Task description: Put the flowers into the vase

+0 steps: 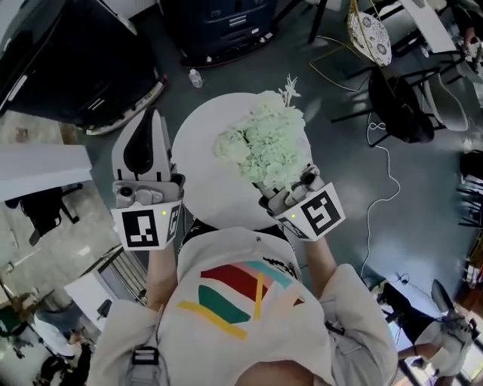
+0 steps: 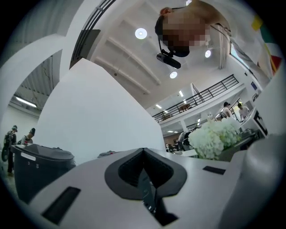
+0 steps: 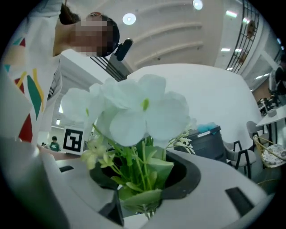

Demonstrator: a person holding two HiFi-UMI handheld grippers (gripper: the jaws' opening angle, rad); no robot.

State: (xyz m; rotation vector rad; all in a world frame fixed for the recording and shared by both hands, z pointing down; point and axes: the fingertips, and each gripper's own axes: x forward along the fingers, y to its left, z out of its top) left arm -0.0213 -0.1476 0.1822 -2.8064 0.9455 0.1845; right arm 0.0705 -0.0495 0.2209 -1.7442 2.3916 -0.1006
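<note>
A bunch of pale green and white flowers (image 1: 268,143) is held up over a round white table (image 1: 198,170). My right gripper (image 1: 283,188) is shut on its green stems (image 3: 138,174), and the big white blooms (image 3: 134,112) fill the right gripper view. My left gripper (image 1: 151,114) is raised beside the table's left rim, its jaws closed together with nothing between them (image 2: 143,152). From the left gripper view the flowers (image 2: 214,138) show off to the right. No vase is visible in any view.
A water bottle (image 1: 195,78) lies on the floor beyond the table. Dark cabinets (image 1: 226,22) stand at the back, black chairs (image 1: 407,105) and a white cable (image 1: 385,173) at the right. A white desk (image 1: 38,170) is on the left, and a grey bin (image 2: 40,165).
</note>
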